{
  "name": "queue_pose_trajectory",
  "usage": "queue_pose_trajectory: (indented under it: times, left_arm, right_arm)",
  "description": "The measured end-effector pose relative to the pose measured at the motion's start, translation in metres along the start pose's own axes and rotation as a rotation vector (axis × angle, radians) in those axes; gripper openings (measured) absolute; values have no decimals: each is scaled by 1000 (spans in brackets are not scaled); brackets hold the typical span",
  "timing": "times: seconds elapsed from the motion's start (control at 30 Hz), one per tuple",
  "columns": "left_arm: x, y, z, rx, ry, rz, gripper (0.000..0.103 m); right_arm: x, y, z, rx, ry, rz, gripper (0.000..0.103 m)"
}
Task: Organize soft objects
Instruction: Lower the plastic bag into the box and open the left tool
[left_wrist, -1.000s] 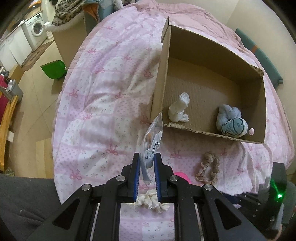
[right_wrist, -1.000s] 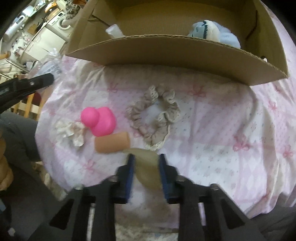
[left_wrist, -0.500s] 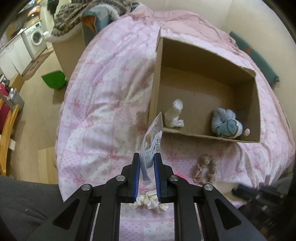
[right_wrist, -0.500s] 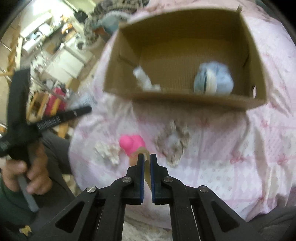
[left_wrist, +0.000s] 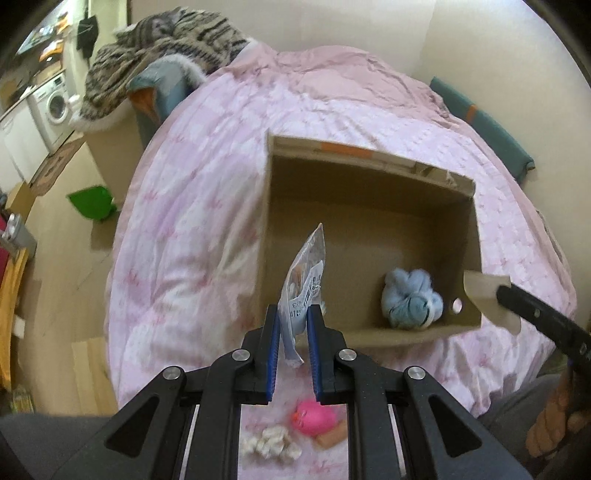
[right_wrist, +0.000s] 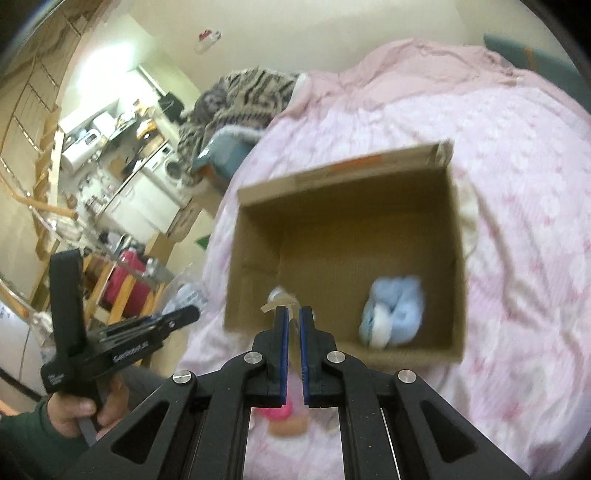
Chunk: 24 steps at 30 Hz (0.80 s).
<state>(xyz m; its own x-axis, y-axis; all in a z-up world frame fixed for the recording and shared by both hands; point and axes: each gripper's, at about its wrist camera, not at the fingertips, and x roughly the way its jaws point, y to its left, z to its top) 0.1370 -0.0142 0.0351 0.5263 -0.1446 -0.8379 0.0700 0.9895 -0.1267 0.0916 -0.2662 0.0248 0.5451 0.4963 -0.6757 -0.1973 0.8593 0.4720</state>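
Two items carried above the open cardboard box (left_wrist: 369, 206) on the bed (left_wrist: 192, 206).

A clear packet (left_wrist: 304, 284) is clamped in the left hand-held gripper (left_wrist: 292, 325) over the near rim; a thin beige piece (left_wrist: 487, 295) is pinched by the right hand-held gripper (right_wrist: 291, 325). Both have been raised since earlier; mid-box floor lies open beside the blue plush (left_wrist: 412, 302).

Pink bed (left_wrist: 192, 236) carries cardboard box (left_wrist: 369, 166), pink toy (left_wrist: 314, 421)

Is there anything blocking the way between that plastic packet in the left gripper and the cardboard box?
Nothing visible does. The clear plastic packet, pinched in the left gripper, sits at the near wall of the open brown cardboard box. The box has no lid, and the floor beyond the packet looks bare; the light blue plush toy lies off to the right.
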Motion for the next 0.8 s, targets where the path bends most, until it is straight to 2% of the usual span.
queue_pose_trajectory:
  times: [0.13, 0.23, 0.53, 0.63, 0.8]
  left_arm:
    - [14, -15, 16, 56, -47, 7, 13]
    - [34, -24, 20, 89, -33, 8, 13]
    - [70, -38, 4, 148, -28, 1, 13]
    - [73, -41, 3, 173, -42, -5, 13]
    - [75, -38, 6, 150, -66, -13, 13]
  right_arm:
    - [-2, -21, 14, 30, -33, -42, 7]
    - [7, -39, 16, 61, -31, -84, 7]
    - [32, -70, -5, 105, 37, -283, 7]
    - [38, -73, -6, 88, 55, -307, 7]
    - [47, -75, -2, 93, 64, -308, 7]
